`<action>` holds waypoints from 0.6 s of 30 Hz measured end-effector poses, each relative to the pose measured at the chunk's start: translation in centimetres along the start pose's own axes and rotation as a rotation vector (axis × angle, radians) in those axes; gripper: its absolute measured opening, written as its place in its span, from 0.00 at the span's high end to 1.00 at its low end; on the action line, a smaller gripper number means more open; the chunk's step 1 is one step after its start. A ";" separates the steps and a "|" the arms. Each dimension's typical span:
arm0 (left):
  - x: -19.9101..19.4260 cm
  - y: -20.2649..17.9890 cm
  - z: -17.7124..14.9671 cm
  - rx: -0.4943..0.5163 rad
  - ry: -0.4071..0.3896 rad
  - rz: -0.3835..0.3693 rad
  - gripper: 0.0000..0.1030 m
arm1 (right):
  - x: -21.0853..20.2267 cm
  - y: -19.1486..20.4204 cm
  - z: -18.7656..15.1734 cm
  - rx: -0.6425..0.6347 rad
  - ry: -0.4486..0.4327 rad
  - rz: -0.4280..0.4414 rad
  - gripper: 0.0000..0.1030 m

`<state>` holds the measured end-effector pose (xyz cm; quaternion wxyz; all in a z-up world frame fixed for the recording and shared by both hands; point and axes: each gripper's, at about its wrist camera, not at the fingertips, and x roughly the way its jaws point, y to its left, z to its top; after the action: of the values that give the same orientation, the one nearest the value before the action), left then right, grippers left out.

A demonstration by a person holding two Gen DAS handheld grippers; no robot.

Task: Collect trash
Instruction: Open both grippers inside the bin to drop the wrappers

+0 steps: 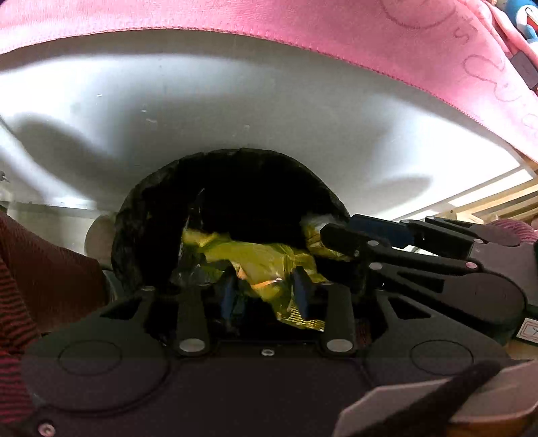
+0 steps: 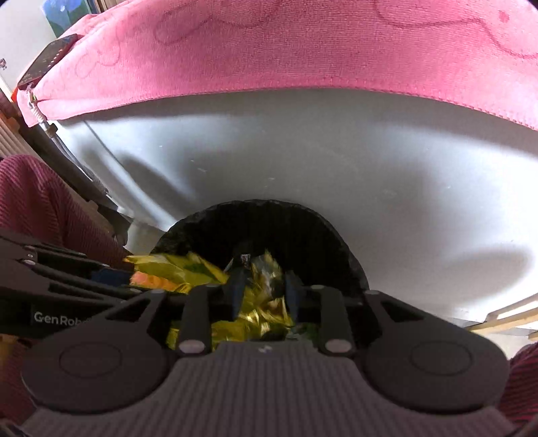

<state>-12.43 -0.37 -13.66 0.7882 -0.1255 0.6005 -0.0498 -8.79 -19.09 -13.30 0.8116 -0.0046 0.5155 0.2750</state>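
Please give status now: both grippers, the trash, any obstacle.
Left hand-held gripper shut on crumpled yellow foil wrapper. Right hand-held gripper over more foil, grip unclear. Both at black-lined bin mouth. No obstacle seen.

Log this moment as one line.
left gripper: fingers around yellow wrapper | right gripper: fingers around gold wrapper | both over black bin bag

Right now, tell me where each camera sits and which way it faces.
Left wrist: on the left gripper, looking along its jaws into the black bag at a yellow wrapper; the right gripper enters from the right, a striped sleeve at left.
Right wrist: on the right gripper, facing the same bag; the left gripper enters from the left.
Shared: bag, wrapper, pink towel, white wall.
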 end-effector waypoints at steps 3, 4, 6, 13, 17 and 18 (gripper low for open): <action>0.0 0.0 0.0 -0.001 -0.005 0.012 0.63 | 0.0 -0.3 0.0 0.008 0.000 -0.006 0.49; 0.0 0.1 0.0 -0.002 -0.005 0.017 0.61 | 0.0 -0.3 0.0 0.014 -0.001 -0.008 0.48; -0.1 0.1 0.0 -0.007 -0.006 0.023 0.57 | -0.1 -0.5 0.0 0.027 -0.004 -0.008 0.44; -1.1 0.4 0.3 -0.013 -0.042 0.022 0.43 | -1.3 -1.0 0.2 0.044 -0.041 -0.009 0.36; -3.2 0.1 0.6 0.016 -0.120 0.014 0.40 | -3.3 -0.8 1.0 0.024 -0.107 -0.009 0.32; -3.9 0.0 0.7 0.029 -0.144 0.013 0.38 | -3.8 -0.8 1.3 0.019 -0.127 -0.005 0.31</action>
<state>-12.81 0.58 -9.86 0.8313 -0.1134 0.5423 -0.0443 -8.57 -21.09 -9.71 0.8433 0.0189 0.4655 0.2678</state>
